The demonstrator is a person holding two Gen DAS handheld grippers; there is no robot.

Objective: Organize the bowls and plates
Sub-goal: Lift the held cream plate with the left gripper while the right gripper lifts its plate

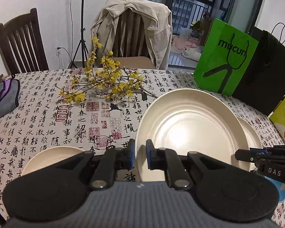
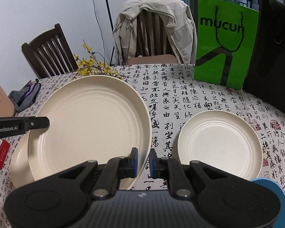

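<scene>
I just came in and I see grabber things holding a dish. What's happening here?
Someone is tidying dishes with two hand-held grippers. The left gripper and the right gripper each pinch one side of the big cream plate, holding it above the table. A smaller plate sits on the tablecloth to its right, and another dish lies to its left.

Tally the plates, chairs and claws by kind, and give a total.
Plates: 3
Chairs: 2
Claws: 2
Total: 7
</scene>
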